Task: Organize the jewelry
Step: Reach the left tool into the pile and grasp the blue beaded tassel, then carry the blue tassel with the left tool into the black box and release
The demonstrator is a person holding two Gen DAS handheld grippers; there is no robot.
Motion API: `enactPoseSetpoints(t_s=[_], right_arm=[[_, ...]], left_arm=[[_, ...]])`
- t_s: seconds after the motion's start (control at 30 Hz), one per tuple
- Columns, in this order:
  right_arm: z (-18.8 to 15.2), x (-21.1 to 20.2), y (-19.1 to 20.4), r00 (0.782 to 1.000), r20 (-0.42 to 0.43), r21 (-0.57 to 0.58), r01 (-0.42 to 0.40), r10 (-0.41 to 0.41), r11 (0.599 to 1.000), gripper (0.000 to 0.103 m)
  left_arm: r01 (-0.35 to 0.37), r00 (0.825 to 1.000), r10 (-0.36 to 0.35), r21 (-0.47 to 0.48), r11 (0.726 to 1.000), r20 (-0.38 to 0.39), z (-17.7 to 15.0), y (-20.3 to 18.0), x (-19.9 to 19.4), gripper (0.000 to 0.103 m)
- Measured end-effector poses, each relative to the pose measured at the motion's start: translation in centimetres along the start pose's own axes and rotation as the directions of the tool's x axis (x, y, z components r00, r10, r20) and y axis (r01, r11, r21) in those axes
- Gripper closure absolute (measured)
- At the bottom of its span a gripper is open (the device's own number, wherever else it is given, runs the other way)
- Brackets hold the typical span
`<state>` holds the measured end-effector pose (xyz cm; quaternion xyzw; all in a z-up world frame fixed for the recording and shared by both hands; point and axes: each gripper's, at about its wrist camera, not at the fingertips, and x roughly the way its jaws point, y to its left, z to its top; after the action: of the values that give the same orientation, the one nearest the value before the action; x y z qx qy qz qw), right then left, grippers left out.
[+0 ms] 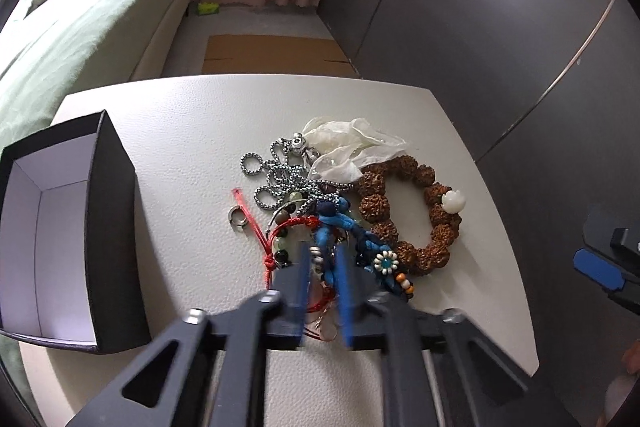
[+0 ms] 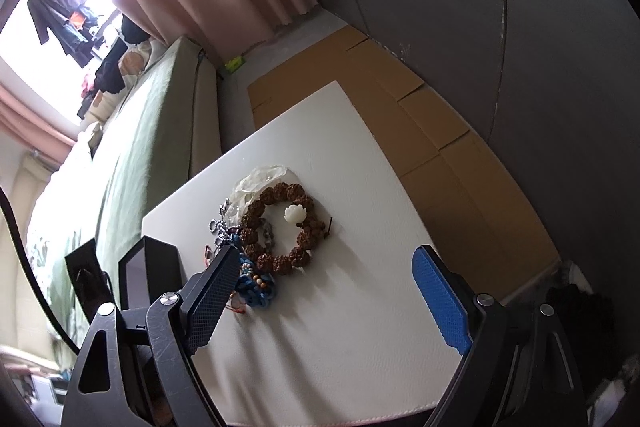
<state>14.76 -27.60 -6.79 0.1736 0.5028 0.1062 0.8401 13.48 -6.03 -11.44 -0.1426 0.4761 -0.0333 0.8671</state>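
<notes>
A tangle of jewelry lies on the white table [image 1: 180,131]. It holds a silver chain [image 1: 280,175], a red cord bracelet [image 1: 272,243], a small silver ring [image 1: 238,217], a blue braided bracelet [image 1: 328,223] and a brown bead bracelet [image 1: 400,223] with a white lotus bead. My left gripper [image 1: 323,253] is down in the pile, its blue pads pinched on the blue braided bracelet. An open black box [image 1: 60,227] with a white inside stands at the left. Above the table's near side, my right gripper [image 2: 326,255] is open and holds nothing; the brown bead bracelet [image 2: 280,227] lies beyond it.
A crumpled white gauze pouch [image 1: 348,143] rests at the far side of the pile. A bed with a green cover [image 1: 80,27] runs along the left. Flat cardboard [image 1: 276,55] lies on the floor past the table, beside a dark wall [image 1: 480,27].
</notes>
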Motion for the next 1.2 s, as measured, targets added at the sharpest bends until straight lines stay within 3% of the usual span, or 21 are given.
enactPoseSetpoints(t_s=[0.17, 0.4, 0.47, 0.67, 0.87, 1.2], right_arm=[[-0.2, 0.5, 0.1, 1.0, -0.015, -0.003, 0.004, -0.004, 1.0, 0.014], [-0.6, 1.5, 1.2, 0.999, -0.042, -0.026, -0.027, 0.026, 0.999, 0.015], [-0.8, 2.0, 1.8, 0.997, -0.061, -0.037, -0.041, 0.039, 0.998, 0.021], [-1.8, 4.4, 3.6, 0.984, -0.149, -0.059, -0.112, 0.102, 0.992, 0.043], [-2.9, 6.8, 6.0, 0.97, -0.222, -0.122, -0.125, 0.096, 0.985, 0.051], [-4.9, 9.8, 10.5, 0.962, -0.274, -0.301, -0.085, -0.001, 0.95, 0.051]], left_arm=[[0.067, 0.997, -0.067, -0.014, 0.998, 0.04, 0.0, 0.3, -2.0, 0.095], [0.158, 0.98, -0.152, -0.035, 0.987, 0.127, 0.5, 1.6, -6.7, 0.095], [0.175, 0.975, -0.166, -0.046, 0.983, 0.147, 0.7, 2.1, -7.7, 0.095], [0.156, 0.973, -0.141, -0.071, 0.985, 0.184, 0.8, 3.8, -9.3, 0.095], [0.152, 0.97, -0.126, -0.118, 0.981, 0.206, 0.9, 6.3, -10.4, 0.095], [0.156, 0.954, -0.103, -0.173, 0.972, 0.281, 0.7, 9.7, -13.9, 0.095]])
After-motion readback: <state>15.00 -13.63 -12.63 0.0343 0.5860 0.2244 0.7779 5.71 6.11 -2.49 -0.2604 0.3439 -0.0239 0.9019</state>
